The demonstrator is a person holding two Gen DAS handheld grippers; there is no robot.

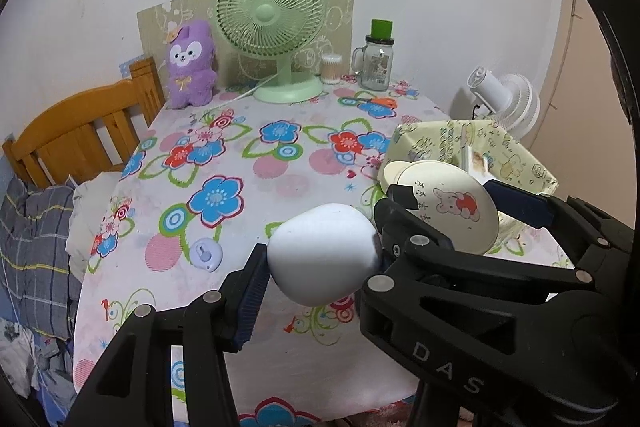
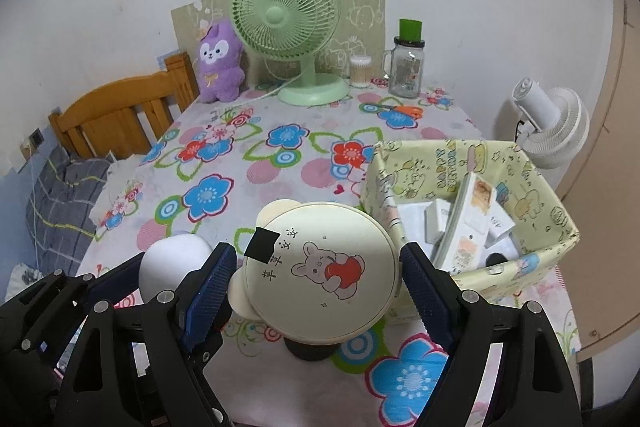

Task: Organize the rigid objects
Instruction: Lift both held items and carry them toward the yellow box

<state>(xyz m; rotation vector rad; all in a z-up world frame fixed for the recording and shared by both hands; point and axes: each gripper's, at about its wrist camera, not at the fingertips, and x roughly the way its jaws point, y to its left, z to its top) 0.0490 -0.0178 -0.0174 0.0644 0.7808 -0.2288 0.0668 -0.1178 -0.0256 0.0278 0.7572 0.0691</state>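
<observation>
Patterned box (image 2: 472,163) near the right edge of the flowered table (image 2: 280,163), holding white cartons (image 2: 440,223) and a flat booklet leaning upright. Right gripper (image 2: 316,287) clamped on a round cream mirror (image 2: 324,267), printed face toward the camera, just left of the box. Left gripper (image 1: 320,259) clamped on a white egg-shaped object (image 1: 324,251), long axis running left-right, above the table's near edge.

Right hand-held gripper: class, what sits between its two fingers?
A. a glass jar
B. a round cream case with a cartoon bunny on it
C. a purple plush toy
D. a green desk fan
B: in the right wrist view the round cream case sits between the right hand-held gripper pads.
</observation>
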